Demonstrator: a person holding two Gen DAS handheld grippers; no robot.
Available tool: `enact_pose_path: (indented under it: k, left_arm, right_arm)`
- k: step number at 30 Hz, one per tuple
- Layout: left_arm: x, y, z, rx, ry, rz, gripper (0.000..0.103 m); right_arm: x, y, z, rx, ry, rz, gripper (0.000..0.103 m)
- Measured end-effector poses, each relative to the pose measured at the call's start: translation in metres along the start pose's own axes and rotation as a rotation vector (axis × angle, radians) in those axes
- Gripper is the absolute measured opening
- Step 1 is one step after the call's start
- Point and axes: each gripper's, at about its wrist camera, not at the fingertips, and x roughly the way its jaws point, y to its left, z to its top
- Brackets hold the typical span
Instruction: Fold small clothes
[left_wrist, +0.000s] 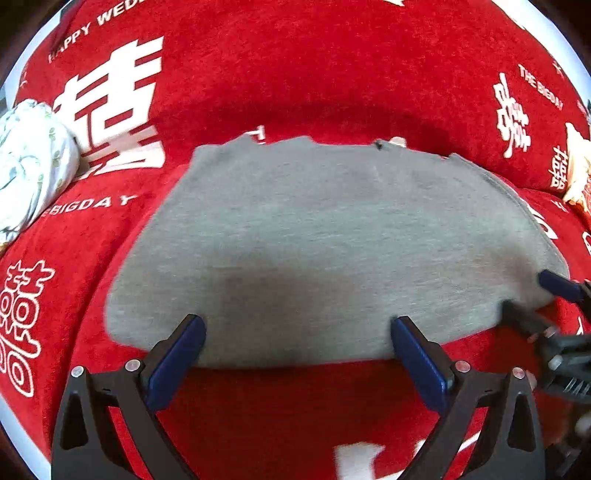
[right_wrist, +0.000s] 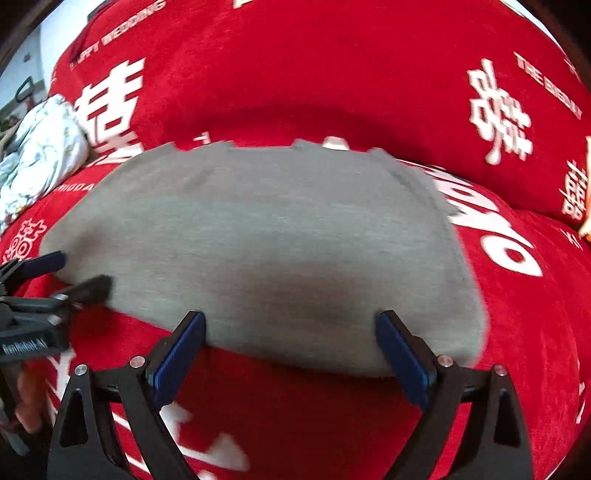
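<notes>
A small grey garment (left_wrist: 325, 240) lies flat on the red sofa cover; it also shows in the right wrist view (right_wrist: 266, 243). My left gripper (left_wrist: 297, 325) is open, its blue-padded fingers at the garment's near edge, left half. My right gripper (right_wrist: 290, 321) is open at the near edge, right half. Each gripper shows in the other's view: the right one (left_wrist: 532, 291) at the garment's near right corner, the left one (right_wrist: 77, 271) at its near left corner. Neither holds cloth.
The red sofa cover (left_wrist: 332, 74) with white lettering rises into a backrest behind the garment. A white floral bundle of cloth (left_wrist: 29, 166) lies at the far left, also in the right wrist view (right_wrist: 44, 147). A pale orange item (left_wrist: 578, 173) sits at the far right.
</notes>
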Motion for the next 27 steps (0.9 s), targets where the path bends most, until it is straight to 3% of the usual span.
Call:
enact_pose_path:
  k: [4,9,11,13,21,27]
  left_arm:
    - [-0.003,0.022,-0.001,-0.056,0.008,-0.005,0.102]
    - [-0.011,0.034,-0.006,-0.066,0.026,-0.001,0.102]
    - [-0.022,0.041,-0.007,-0.093,0.008,-0.012,0.102]
    - [-0.029,0.044,-0.005,-0.102,-0.012,-0.023,0.102]
    - [-0.023,0.042,0.029,-0.085,-0.039,-0.007,0.102]
    - [0.000,0.044,0.067,-0.082,-0.033,0.057,0.102]
  right_arm:
    - [-0.011,-0.033,-0.007,0.072,-0.010,0.005,0.095]
    - [-0.018,-0.048,-0.010,0.104,-0.003,-0.004,0.096]
    - [-0.026,-0.056,-0.011,0.161,-0.005,-0.028,0.096]
    - [-0.033,-0.062,-0.011,0.203,-0.025,0.000,0.096]
    - [-0.031,-0.055,0.022,0.191,-0.077,0.016,0.096]
    - [-0.009,-0.043,0.061,0.126,-0.077,0.044,0.096]
